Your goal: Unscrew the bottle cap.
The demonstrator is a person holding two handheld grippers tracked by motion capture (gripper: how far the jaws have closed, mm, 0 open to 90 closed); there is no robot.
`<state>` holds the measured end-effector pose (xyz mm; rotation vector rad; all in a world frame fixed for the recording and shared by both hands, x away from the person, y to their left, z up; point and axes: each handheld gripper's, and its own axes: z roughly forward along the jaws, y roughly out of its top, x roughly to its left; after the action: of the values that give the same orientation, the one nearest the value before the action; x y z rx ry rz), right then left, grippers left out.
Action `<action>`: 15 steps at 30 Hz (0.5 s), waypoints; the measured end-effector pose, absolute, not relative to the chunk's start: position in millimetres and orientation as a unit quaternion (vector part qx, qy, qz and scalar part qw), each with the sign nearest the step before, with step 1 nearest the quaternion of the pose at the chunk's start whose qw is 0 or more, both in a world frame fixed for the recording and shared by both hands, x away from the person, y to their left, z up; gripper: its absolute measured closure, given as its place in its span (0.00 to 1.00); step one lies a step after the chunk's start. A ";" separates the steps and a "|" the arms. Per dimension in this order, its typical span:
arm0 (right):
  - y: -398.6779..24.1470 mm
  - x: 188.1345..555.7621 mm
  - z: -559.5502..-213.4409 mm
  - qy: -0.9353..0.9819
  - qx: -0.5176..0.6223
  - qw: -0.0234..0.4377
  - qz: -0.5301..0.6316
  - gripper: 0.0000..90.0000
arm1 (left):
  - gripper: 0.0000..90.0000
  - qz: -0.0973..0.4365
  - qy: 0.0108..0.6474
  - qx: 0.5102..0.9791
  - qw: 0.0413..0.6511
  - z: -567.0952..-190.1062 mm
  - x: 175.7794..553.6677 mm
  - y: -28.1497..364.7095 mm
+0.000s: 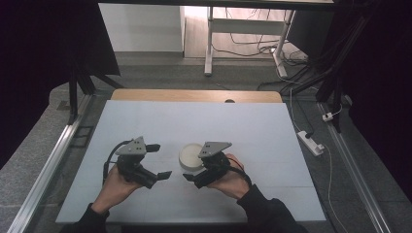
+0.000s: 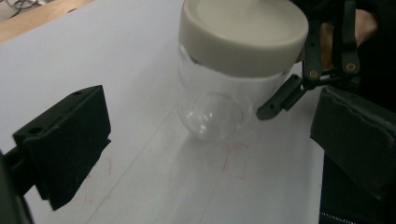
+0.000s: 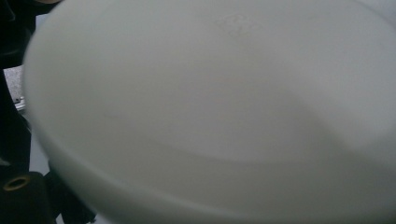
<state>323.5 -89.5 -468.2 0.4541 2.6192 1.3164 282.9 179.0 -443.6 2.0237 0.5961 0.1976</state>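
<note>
A clear jar [image 1: 191, 158] with a cream lid [image 2: 243, 32] stands upright on the white table [image 1: 252, 131], near the middle front. My right gripper [image 1: 195, 167] is at the jar from the right, with one finger [image 2: 280, 98] against the glass wall just under the lid. Its other finger is hidden behind the jar. In the right gripper view the lid [image 3: 210, 107] is very close. My left gripper [image 1: 159, 161] hangs open a little to the left of the jar, and its pads [image 2: 70, 140] are wide apart and hold nothing.
A wooden strip [image 1: 194, 95] runs along the table's far edge. On the floor to the right lies a white power strip [image 1: 311, 142] with cables. A metal rail [image 1: 53, 160] borders the table's left side.
</note>
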 end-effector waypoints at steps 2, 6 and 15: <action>-89.3 323.2 -468.2 0.879 0.153 0.087 0.443 0.07 | 0.00 0.081 0.236 0.837 0.488 -441.2 286.8 173.1; -88.3 322.8 -468.5 0.879 0.150 0.083 0.444 0.07 | 0.00 0.075 0.210 0.843 0.490 -436.0 293.2 160.9; -86.0 321.3 -468.5 0.881 0.137 0.078 0.445 0.07 | 0.00 0.049 0.157 0.860 0.483 -435.5 311.4 133.7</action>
<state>321.3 -86.0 -468.5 0.4103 2.6395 1.3332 311.4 133.7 -435.5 2.0965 0.3824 0.1195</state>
